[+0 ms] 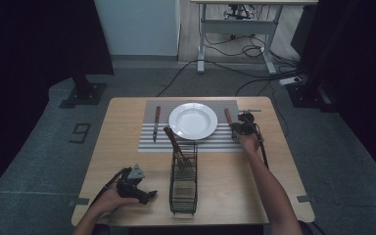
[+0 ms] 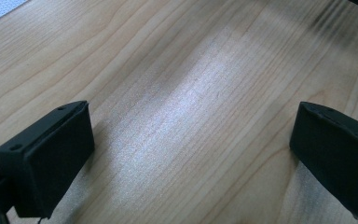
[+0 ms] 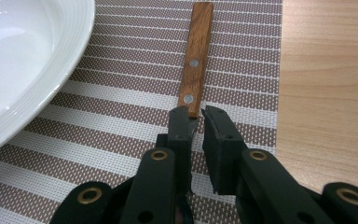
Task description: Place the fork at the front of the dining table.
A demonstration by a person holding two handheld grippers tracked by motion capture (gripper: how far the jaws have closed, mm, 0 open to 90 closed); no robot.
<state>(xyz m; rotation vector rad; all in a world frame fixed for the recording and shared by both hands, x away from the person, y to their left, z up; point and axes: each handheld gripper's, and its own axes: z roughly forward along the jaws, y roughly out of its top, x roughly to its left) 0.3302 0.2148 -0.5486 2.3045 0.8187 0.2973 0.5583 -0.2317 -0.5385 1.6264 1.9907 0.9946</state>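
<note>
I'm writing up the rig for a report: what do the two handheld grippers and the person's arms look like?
Both grippers are black. The left gripper carries a grey three-cornered plate and has blocky jaws. The right gripper has brass-coloured rivets on its linkage. A dark cable trails from each. The forearms show no sleeves.

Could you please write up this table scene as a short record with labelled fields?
surface: wooden table with a striped placemat
plate: white plate, empty, centred on the placemat
left of plate: wooden-handled utensil lying on the placemat
right of plate: second wooden-handled utensil
basket: black wire basket near the person, holding another utensil
left gripper: open, low over bare table
right gripper: jaws nearly closed at the near end of the handle; grip unclear
</note>
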